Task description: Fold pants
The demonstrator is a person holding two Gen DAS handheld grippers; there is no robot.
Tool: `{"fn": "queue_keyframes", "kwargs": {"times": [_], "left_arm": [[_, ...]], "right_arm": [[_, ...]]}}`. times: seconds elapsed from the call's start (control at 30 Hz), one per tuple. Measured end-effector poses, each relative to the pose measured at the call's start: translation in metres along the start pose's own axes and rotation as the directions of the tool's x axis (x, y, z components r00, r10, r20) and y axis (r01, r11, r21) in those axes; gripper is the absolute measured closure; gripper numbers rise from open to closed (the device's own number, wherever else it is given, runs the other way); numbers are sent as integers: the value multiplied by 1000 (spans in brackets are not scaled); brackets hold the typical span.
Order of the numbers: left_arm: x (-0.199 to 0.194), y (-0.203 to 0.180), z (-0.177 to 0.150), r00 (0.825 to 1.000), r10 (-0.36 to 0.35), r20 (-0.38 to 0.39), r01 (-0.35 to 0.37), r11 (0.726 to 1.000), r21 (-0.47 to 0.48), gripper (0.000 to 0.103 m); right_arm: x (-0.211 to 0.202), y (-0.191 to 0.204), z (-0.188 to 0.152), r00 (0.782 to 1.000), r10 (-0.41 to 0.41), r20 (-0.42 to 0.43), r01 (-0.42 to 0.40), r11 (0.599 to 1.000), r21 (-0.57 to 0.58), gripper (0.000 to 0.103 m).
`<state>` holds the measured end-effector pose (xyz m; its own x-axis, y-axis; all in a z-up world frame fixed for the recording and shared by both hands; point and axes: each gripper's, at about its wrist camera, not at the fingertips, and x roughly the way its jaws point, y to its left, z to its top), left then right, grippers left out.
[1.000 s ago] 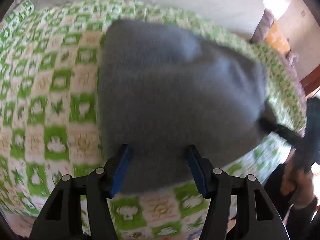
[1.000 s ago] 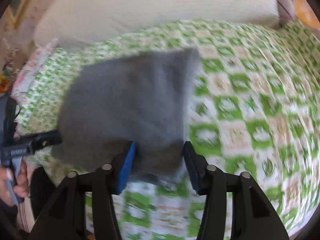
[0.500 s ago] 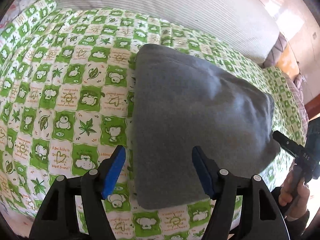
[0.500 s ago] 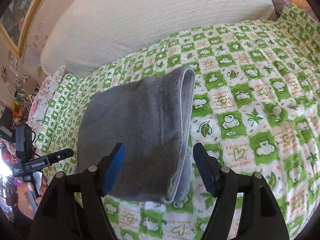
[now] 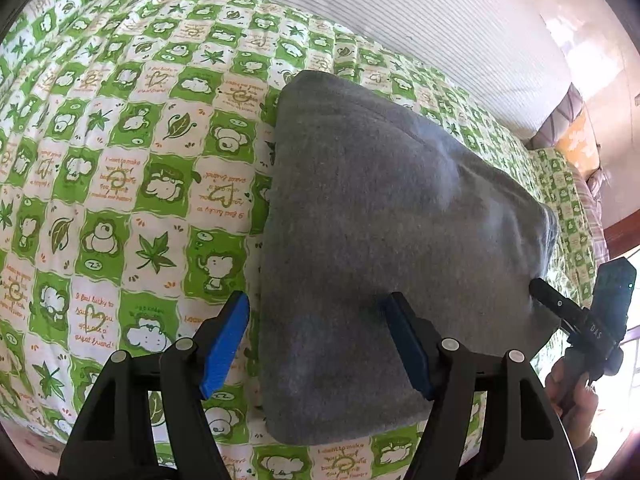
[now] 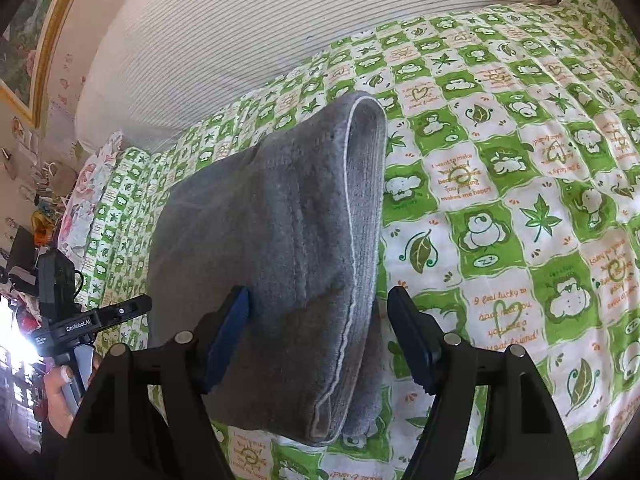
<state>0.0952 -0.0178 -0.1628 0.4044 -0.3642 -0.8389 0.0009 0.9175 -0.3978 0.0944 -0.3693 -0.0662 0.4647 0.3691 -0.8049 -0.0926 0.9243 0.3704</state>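
Grey fleece pants [image 5: 384,248], folded into a thick stack, lie on the bed's green-and-white checked sheet [image 5: 120,184] just in front of the striped cushion [image 6: 280,36], with the left gripper [image 5: 320,332] and right gripper [image 6: 320,328] poised over their near edge, jaws wide, holding nothing.

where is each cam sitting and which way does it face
Left wrist: on the left gripper, facing along its open fingers over the folded gray pants; the right gripper and hand show at right.
Right wrist: on the right gripper, open, facing the pants' layered edge; the left gripper shows at left.
Shared: pants and green checked bedspread.
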Motion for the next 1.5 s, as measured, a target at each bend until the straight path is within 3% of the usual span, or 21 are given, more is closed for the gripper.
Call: {"fn": "queue_keyframes", "kwargs": {"times": [0.23, 0.37, 0.6, 0.77, 0.9, 1.03, 1.23, 1.5], "left_arm": [[7, 6, 4, 998, -56, -6, 56, 998, -35, 30], [16, 15, 2, 996, -86, -17, 84, 993, -83, 24], [27, 22, 1, 989, -146, -25, 140, 979, -149, 22], [32, 15, 12, 986, -163, -36, 156, 977, -144, 22], [30, 11, 5, 988, -155, -18, 152, 982, -108, 22], [24, 2, 1, 993, -117, 8, 117, 991, -57, 35], [15, -27, 0, 999, 15, 42, -17, 998, 65, 57], [6, -27, -5, 996, 51, 78, -56, 997, 58, 78]], "right_arm": [[4, 3, 0, 1000, 19, -11, -20, 1000, -9, 30], [7, -2, 2, 999, 48, -25, -48, 999, 23, 30], [29, 1, 11, 993, 87, -78, -84, 996, 42, 23], [37, 8, 15, 992, 90, -85, -88, 996, 29, 23], [33, -5, 10, 986, 154, -62, -151, 987, 53, 23], [32, -7, 6, 986, 161, -42, -160, 987, 36, 24], [32, 11, 1, 997, 72, -9, -72, 995, -75, 31], [30, 16, 1, 998, 52, 30, -49, 993, -109, 45]]}}
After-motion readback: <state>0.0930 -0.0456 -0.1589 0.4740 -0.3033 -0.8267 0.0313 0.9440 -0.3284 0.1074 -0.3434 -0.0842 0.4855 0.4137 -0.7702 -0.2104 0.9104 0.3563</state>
